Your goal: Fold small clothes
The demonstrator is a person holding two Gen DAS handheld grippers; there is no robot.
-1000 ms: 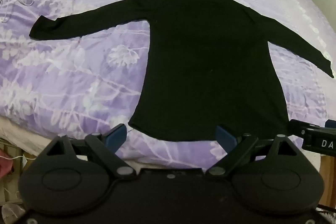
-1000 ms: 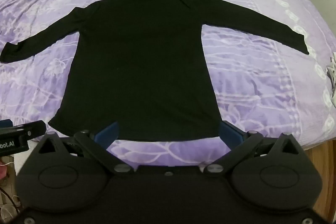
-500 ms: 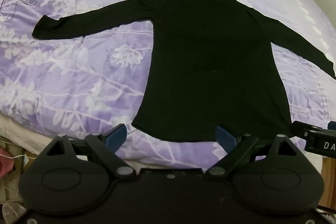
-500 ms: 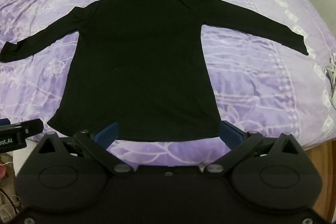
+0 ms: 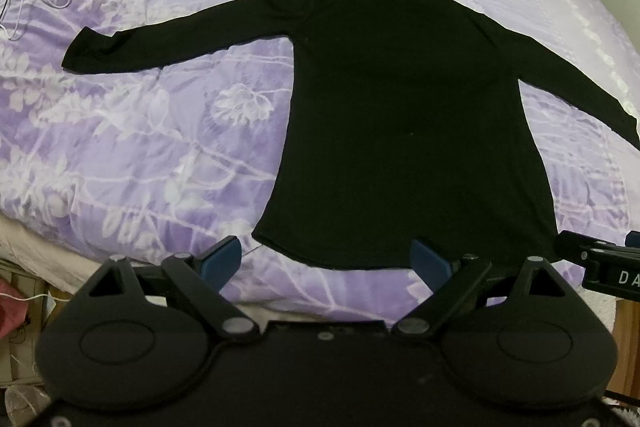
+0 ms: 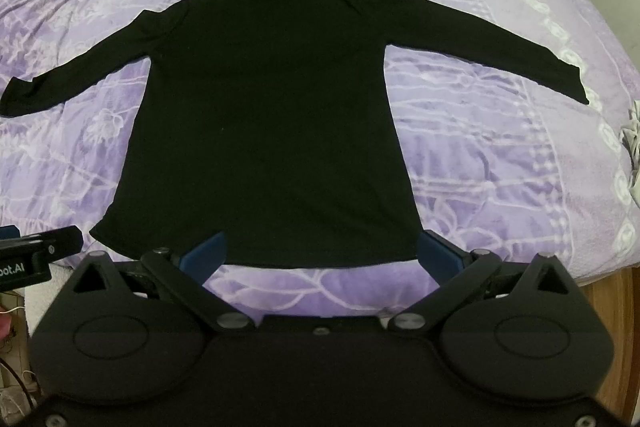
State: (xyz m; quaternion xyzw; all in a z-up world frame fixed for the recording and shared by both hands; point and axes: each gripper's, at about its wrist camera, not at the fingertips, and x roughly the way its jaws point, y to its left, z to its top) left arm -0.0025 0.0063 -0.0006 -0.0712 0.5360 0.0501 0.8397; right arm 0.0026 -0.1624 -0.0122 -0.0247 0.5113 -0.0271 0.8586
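A black long-sleeved top [image 5: 404,115] lies flat on the purple flowered bedspread [image 5: 140,155] of a bed, collar away from the cameras, hem along the near edge, both sleeves spread out to the sides. No fold shows in it yet.

The left tool [image 5: 326,259] hangs just short of the hem, near its left corner, with its blue pads set wide and nothing between them. The right tool [image 6: 320,253] sits over the middle and right part of the hem, equally wide and empty.

Compared with a second ago, the left view has crept closer and a little to the left: the top fills more of that picture and the left cuff sits further in. The right view has hardly shifted. The cloth itself has not been disturbed.

That suggests an approach in progress, with the first fold not yet begun. The likely next need is a grip on the hem or on a sleeve.
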